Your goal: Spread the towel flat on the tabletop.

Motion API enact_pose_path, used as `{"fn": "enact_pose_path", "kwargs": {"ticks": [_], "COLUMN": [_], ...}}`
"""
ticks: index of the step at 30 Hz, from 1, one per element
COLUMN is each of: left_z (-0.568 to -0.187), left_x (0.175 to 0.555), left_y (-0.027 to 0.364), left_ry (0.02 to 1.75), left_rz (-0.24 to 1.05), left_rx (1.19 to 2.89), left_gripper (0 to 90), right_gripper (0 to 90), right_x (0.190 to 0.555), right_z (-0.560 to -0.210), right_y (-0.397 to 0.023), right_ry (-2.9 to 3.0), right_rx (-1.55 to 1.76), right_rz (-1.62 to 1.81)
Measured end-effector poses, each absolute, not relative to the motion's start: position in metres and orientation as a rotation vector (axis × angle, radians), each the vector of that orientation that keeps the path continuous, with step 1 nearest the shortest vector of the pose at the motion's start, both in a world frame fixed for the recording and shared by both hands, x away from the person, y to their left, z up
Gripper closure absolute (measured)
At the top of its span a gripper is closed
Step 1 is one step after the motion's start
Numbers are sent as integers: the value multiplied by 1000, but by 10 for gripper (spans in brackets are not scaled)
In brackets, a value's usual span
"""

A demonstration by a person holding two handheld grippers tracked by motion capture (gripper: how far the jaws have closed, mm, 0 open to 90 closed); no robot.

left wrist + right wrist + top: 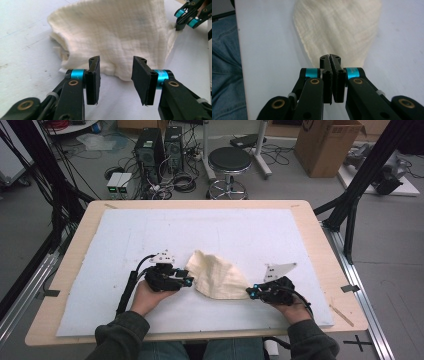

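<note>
Lying on the white surface [125, 235] between both hands: one cream cloth [216, 276], crumpled and partly folded. Left tongs [116, 75] stood apart, just short of the cloth's near edge, gripping nothing. Right tongs [333, 72] were pressed together on the cloth's corner (a thin pinch). Risk noted: that corner could slip free if pulled hard, since little fabric sat between the pads.

**Both hands low at the near edge, grippers aimed inward**

Left hand [150, 295] holds the left gripper [189, 281] level, pointing right; jaws stand apart, nothing between the pads. Right hand [292, 309] holds the right gripper [248, 292] pointing left; jaws pressed together. Dark sleeves enter from the bottom of the high view.
</note>
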State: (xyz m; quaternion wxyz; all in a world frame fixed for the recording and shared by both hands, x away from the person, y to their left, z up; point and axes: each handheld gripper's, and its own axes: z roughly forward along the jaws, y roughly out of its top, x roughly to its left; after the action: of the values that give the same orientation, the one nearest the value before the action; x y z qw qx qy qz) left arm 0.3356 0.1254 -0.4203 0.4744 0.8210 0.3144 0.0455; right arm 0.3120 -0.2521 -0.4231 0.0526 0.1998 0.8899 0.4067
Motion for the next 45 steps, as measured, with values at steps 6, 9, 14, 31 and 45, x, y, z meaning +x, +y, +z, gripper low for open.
{"fn": "enact_pose_path", "kwargs": {"ticks": [6, 9, 14, 31, 45], "left_z": [-427, -431, -431, -440, -409], "left_x": [336, 338, 342, 359, 341], "left_y": [109, 102, 95, 110, 146], "left_ry": [749, 740, 760, 814, 771], "left_rz": [108, 102, 161, 293, 345], "left_rx": [2049, 2068, 2071, 2133, 2106], "left_gripper": [626, 625, 558, 791, 873], "right_gripper": [889, 889, 887, 884, 885], "right_x": [304, 304, 304, 318, 317], "right_z": [-427, -433, -437, -440, -428], "right_y": [-282, -290, -284, -275, -259], "right_ry": [2680, 2671, 2692, 2707, 2693], "right_rx": [662, 690, 644, 618, 550], "right_rz": [1197, 1194, 1158, 1181, 1222]}}
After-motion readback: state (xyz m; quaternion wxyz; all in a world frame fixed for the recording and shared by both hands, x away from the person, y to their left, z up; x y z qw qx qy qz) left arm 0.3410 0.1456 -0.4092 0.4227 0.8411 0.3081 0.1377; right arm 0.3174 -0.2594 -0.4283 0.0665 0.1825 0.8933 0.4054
